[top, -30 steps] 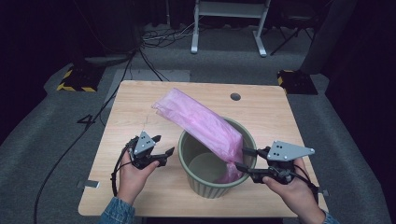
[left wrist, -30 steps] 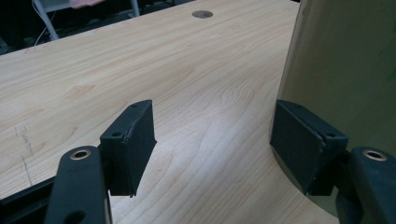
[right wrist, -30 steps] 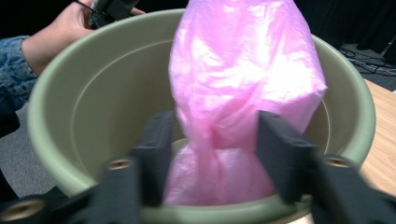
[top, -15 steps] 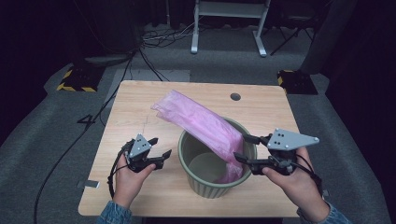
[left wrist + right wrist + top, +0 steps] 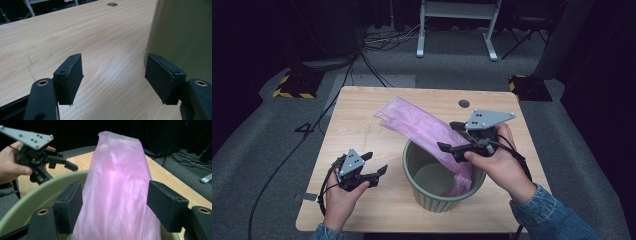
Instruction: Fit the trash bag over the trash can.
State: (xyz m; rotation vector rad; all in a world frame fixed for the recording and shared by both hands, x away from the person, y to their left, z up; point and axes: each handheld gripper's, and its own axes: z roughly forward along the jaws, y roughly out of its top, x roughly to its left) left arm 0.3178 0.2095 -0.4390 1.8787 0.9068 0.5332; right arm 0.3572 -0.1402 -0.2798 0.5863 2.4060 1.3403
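A long pink plastic bag (image 5: 422, 127) lies slanted from the tabletop down into a green ribbed bin (image 5: 432, 197). My right gripper (image 5: 451, 136) hovers over the bin's far rim. Its jaws have just been opening and now stand wide on either side of the bag (image 5: 116, 192), with the pads not pressing it. My left gripper (image 5: 375, 163) is open and empty just above the table, left of the bin. It faces the bin's wall (image 5: 185, 32) and is seen from across the bin as the left gripper (image 5: 62, 162).
The wooden table (image 5: 362, 125) has a round cable hole (image 5: 464, 103) near its far edge. Bare wood lies to the left of the bin and behind it. Cables, a yellow-black striped base (image 5: 292, 85) and white stand legs sit on the floor beyond.
My right gripper has lifted from the bin's right rim and moved left and farther away, onto the bag. The left gripper has drifted slightly left.
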